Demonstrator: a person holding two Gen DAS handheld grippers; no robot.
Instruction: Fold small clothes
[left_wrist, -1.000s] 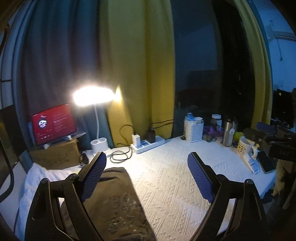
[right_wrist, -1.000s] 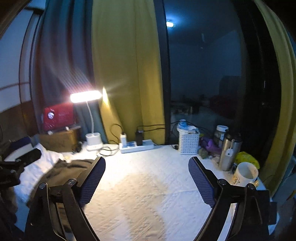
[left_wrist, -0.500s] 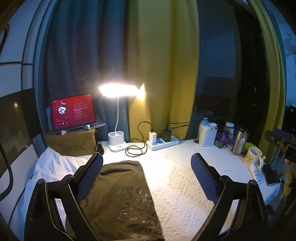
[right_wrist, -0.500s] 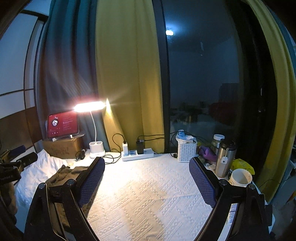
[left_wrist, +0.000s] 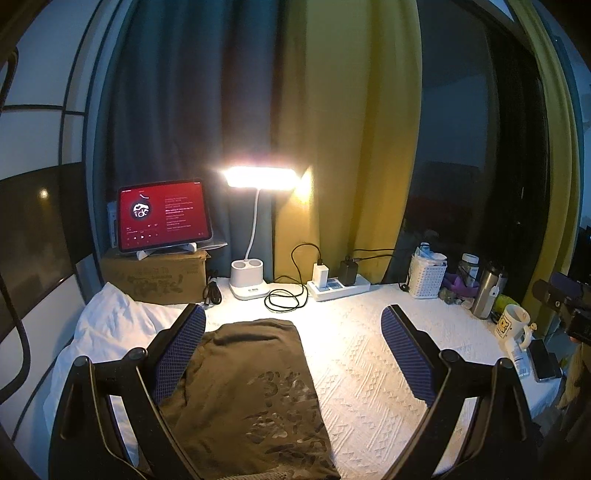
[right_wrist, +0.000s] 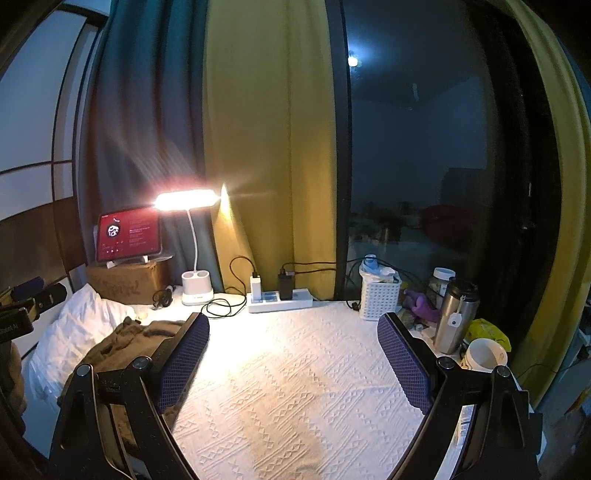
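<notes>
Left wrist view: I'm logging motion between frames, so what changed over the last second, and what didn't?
The left gripper drew back and rose: more wall, the tablet and the whole olive garment came into view. The right gripper pulled back likewise. Nothing was grasped or released; both grippers' fingers stayed open, and the garment stayed flat on the white cloth.

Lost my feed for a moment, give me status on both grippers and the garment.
Left gripper open, empty, above the brown garment. Right gripper open, empty, over bare white cloth. Garment lies flat, untouched. Nothing in the way.
</notes>
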